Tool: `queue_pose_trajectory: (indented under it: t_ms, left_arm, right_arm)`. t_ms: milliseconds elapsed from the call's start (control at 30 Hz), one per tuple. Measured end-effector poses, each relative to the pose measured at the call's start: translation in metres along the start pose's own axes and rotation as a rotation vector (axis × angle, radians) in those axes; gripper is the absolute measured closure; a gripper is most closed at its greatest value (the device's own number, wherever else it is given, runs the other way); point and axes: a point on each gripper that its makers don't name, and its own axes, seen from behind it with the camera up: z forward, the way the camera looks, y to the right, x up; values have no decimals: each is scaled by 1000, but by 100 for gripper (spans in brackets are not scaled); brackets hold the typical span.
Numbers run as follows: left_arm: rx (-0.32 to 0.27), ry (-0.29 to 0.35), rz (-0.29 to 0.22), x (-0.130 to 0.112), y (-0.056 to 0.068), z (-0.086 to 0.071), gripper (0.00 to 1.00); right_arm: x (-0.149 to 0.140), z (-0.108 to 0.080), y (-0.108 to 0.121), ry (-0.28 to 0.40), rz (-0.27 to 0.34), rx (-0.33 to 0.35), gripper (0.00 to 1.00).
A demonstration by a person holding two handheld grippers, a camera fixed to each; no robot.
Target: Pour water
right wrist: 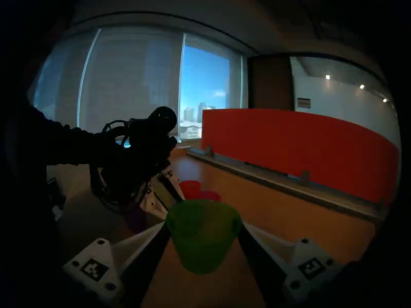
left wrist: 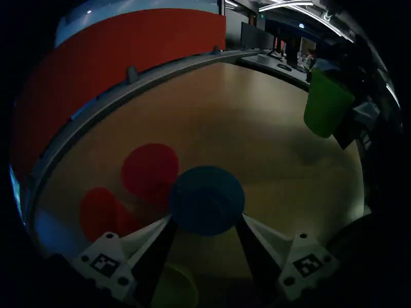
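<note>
A pale wooden table (left wrist: 246,118) stretches away in dim light. A grey rail (left wrist: 103,102) runs along its far edge, with a long red partition (left wrist: 118,51) standing behind it. A red cup (left wrist: 150,172) stands on the table, and a second red cup (left wrist: 100,213) is just beside it. A yellow-green cup (left wrist: 177,287) sits low in the left gripper view. Dark monitors (left wrist: 257,36) and ceiling strip lights (left wrist: 287,5) lie beyond. In the right gripper view, a window (right wrist: 203,87) shows blue sky and city buildings, with a pale blind (right wrist: 128,87) beside it.
</note>
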Motion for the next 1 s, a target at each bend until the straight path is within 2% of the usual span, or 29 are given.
queue_pose_trajectory:
  t_ms: [367,1000]
  left_arm:
    - [-13,28,15,-1,3,-2,23]
    - [-25,64,4,-2,4,-4,23]
  right_arm:
    - [0,0,1,0,2,-1,8]
    - [2,1,-1,-1,-1,-1,8]
